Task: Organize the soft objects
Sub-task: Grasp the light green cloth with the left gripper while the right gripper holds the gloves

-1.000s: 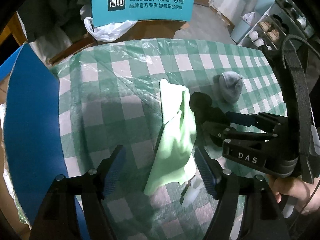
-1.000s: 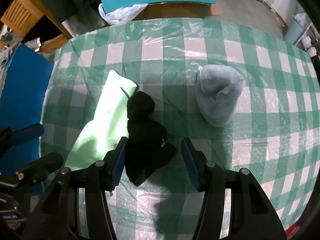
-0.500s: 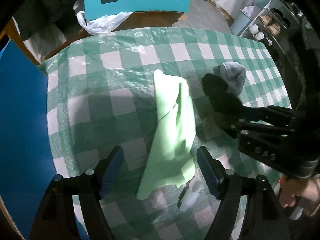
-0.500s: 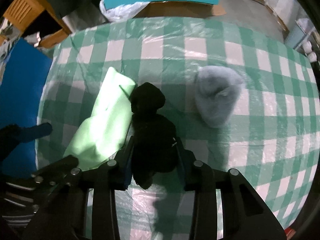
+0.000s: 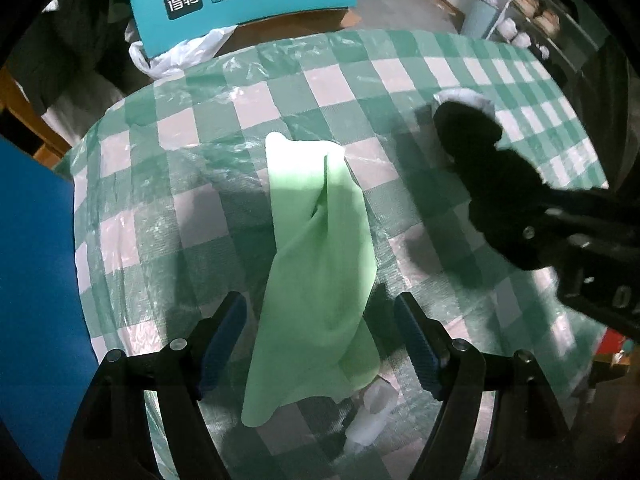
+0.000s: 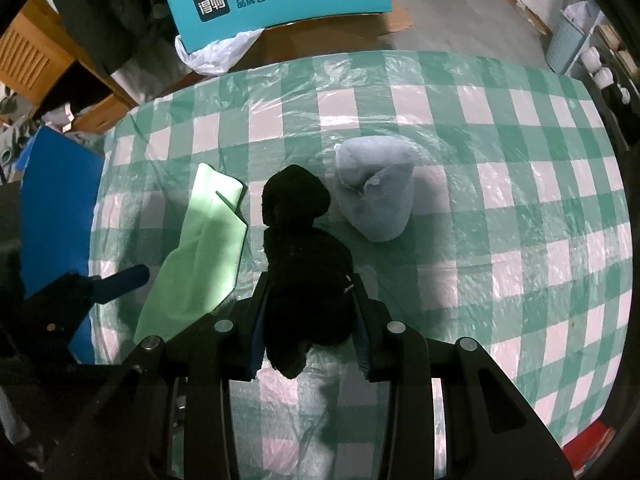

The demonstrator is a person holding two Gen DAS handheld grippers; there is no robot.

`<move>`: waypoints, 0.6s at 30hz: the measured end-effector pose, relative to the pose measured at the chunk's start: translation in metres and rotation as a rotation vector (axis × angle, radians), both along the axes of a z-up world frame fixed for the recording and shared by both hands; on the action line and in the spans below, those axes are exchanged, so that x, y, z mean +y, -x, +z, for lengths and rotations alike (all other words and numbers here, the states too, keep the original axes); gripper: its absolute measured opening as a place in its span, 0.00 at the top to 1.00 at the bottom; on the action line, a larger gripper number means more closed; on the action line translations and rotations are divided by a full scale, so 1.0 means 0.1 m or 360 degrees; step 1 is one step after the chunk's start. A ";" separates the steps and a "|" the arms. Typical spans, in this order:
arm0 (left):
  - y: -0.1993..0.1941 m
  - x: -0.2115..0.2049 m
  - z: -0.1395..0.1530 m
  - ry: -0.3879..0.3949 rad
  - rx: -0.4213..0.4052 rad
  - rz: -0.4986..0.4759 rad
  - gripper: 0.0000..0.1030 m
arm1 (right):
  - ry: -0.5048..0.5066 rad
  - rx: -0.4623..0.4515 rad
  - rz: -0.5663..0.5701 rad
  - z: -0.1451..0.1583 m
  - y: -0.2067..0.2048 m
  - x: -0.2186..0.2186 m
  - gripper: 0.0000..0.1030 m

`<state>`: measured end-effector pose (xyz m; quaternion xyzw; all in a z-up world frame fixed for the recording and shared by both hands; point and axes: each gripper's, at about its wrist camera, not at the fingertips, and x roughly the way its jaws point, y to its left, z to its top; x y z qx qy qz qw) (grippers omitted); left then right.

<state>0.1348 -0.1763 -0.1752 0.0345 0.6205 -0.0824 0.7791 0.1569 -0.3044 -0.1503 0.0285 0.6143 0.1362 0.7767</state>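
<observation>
A light green cloth (image 5: 320, 248) lies crumpled lengthwise on the green checked tablecloth (image 5: 180, 184); it also shows in the right wrist view (image 6: 204, 240). My left gripper (image 5: 320, 340) is open, its fingers either side of the cloth's near end. My right gripper (image 6: 310, 320) is shut on a black rolled sock (image 6: 300, 248) and holds it lifted above the table; the sock also shows in the left wrist view (image 5: 480, 168). A grey rolled sock (image 6: 376, 188) lies on the table just beyond and right of the black one.
A small white object (image 5: 372, 420) lies by the green cloth's near end. A blue board (image 5: 32, 280) stands along the table's left edge. A teal box (image 6: 280, 0) and a white plastic bag (image 6: 216, 52) sit beyond the far edge. Shelves (image 5: 540, 12) stand at far right.
My right gripper closed on the black sock and lifted it off the table, moving it right toward the grey sock. My left gripper rose and stayed open over the green cloth.
</observation>
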 end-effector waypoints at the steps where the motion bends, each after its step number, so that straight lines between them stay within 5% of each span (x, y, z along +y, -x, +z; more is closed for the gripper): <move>1: 0.00 -0.01 -0.01 -0.0002 0.0002 -0.0006 0.25 | -0.0003 -0.0001 -0.0005 0.01 0.00 0.00 0.66; 7: 0.01 -0.01 -0.05 -0.0027 -0.0023 -0.0016 0.41 | -0.0021 -0.0013 -0.0009 0.05 0.02 -0.01 0.66; 12: -0.02 0.07 -0.03 0.0006 -0.0041 0.0001 0.85 | -0.0022 -0.0019 -0.0006 0.07 0.03 0.01 0.66; 18: -0.03 0.20 0.01 0.0094 -0.0029 0.0047 0.93 | -0.0020 -0.0027 0.0006 0.10 0.04 0.04 0.66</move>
